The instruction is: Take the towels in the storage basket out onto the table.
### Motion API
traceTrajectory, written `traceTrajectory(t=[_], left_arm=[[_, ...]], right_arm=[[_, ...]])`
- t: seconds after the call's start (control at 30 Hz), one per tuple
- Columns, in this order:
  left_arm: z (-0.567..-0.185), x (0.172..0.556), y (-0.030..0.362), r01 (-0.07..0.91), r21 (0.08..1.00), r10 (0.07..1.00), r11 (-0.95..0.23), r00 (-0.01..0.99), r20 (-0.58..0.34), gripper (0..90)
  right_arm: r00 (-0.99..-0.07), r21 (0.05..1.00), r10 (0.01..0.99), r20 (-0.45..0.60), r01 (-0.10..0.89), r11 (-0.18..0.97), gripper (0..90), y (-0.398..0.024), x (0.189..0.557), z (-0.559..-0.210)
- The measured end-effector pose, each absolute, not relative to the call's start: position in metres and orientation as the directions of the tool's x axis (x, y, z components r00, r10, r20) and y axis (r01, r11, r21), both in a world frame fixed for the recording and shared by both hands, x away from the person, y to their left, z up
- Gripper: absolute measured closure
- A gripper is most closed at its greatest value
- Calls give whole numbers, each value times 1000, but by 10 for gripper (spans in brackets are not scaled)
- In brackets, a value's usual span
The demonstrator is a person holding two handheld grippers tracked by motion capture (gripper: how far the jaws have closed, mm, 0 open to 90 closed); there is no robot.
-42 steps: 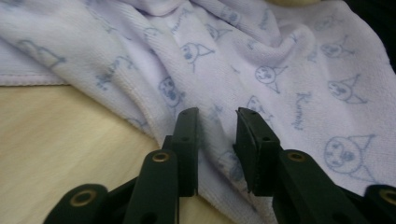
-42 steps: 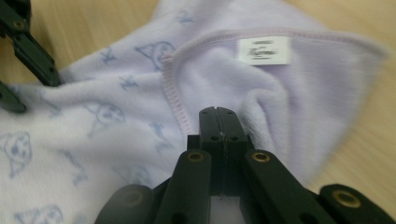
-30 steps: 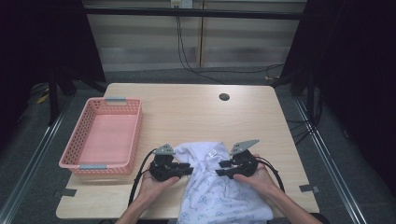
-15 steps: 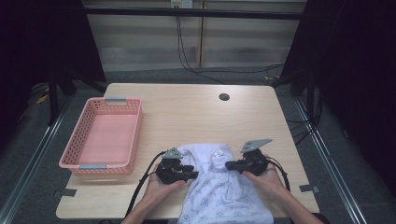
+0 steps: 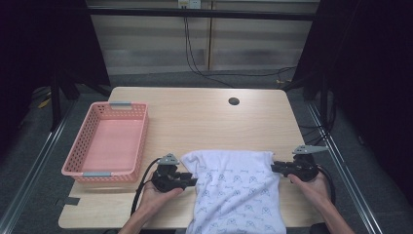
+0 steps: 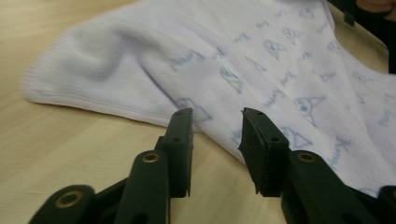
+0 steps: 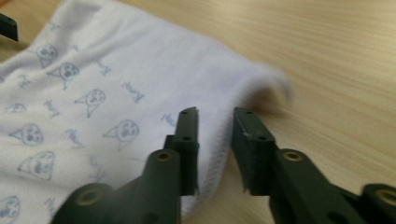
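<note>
A white cloth [image 5: 236,187] printed with small blue figures lies spread on the near part of the bench [image 5: 204,117], its near end hanging over the bench's front edge. Its far hem runs straight across between the two claws.

The left claw [image 5: 192,181] sits on the bench at the cloth's left edge, held in the person's left hand [image 5: 158,192]. In the left gripper view its jaws stand apart with a clear gap — the cloth's edge [image 6: 243,70] lies just beyond and under the tips, and the pads do not press on it. The cloth's far left corner shows a slight rumple there.

The right claw [image 5: 275,168] is at the cloth's far right corner, held in the right hand [image 5: 311,187]. Its jaws have just been opening; in the right gripper view they stand parted, the left jaw over the cloth [image 7: 116,93], the right jaw over bare wood, the hem running between them — nothing is pinched. The corner just ahead curls up a little and is blurred.

A pink basket [image 5: 109,144] stands at the bench's left side, well apart from the cloth. A dark round hole [image 5: 234,101] sits near the far edge.
</note>
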State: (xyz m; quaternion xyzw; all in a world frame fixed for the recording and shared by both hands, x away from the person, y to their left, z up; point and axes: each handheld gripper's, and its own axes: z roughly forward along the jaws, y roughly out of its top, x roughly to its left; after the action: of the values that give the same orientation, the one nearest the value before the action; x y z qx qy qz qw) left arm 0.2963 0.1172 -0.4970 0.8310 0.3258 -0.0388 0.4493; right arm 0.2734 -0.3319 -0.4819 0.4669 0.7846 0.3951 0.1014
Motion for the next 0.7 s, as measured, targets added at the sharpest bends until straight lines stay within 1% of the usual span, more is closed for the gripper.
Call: traceTrajectory(t=[0.07, 0.13, 0.17, 0.23, 0.27, 0.33, 0.37, 0.4, 0.43, 0.47, 0.5, 0.57, 0.6, 0.63, 0.7], left_arm=[[-495, 302, 117, 578, 730, 519, -365, 777, -356, 654], [-492, 308, 116, 574, 743, 530, -344, 772, -352, 653], [-492, 311, 115, 579, 743, 530, -335, 768, -360, 650], [-493, 318, 113, 582, 738, 554, -342, 759, -341, 640], [-493, 321, 113, 591, 737, 559, -329, 751, -352, 632], [-492, 326, 115, 588, 746, 568, -313, 745, -349, 623], [-492, 327, 115, 592, 746, 570, -306, 741, -354, 627], [-493, 329, 115, 584, 742, 570, -328, 749, -338, 646], [-494, 331, 114, 578, 735, 589, -354, 748, -305, 648], [-495, 333, 114, 581, 733, 606, -353, 739, -294, 635], [-496, 335, 114, 591, 734, 605, -335, 732, -314, 623], [-496, 338, 116, 595, 748, 612, -294, 718, -332, 592], [-496, 338, 116, 598, 750, 611, -282, 715, -340, 536], [-497, 339, 116, 598, 755, 628, -267, 703, -335, 504], [-499, 340, 114, 595, 752, 632, -284, 706, -320, 499]], right_arm=[[-535, 733, 818, 213, 640, 228, 601, -334, 274, -479], [-528, 746, 828, 191, 627, 227, 560, -334, 277, -477], [-518, 749, 833, 195, 626, 215, 559, -335, 279, -477], [-511, 756, 835, 204, 624, 197, 558, -338, 285, -477], [-503, 754, 841, 201, 627, 195, 559, -339, 288, -477], [-513, 757, 831, 215, 625, 190, 560, -341, 294, -478], [-510, 755, 836, 203, 625, 199, 559, -340, 298, -479], [-515, 751, 834, 200, 628, 207, 557, -339, 301, -480], [-519, 748, 830, 204, 630, 210, 552, -338, 304, -482], [-513, 739, 835, 196, 637, 218, 539, -337, 307, -485], [-512, 732, 840, 181, 640, 233, 527, -336, 311, -488], [-510, 715, 838, 193, 658, 236, 497, -336, 315, -495], [-507, 706, 843, 182, 664, 247, 492, -336, 317, -498], [-509, 702, 841, 185, 667, 250, 492, -335, 318, -499], [-517, 697, 835, 190, 669, 256, 501, -334, 318, -503]])
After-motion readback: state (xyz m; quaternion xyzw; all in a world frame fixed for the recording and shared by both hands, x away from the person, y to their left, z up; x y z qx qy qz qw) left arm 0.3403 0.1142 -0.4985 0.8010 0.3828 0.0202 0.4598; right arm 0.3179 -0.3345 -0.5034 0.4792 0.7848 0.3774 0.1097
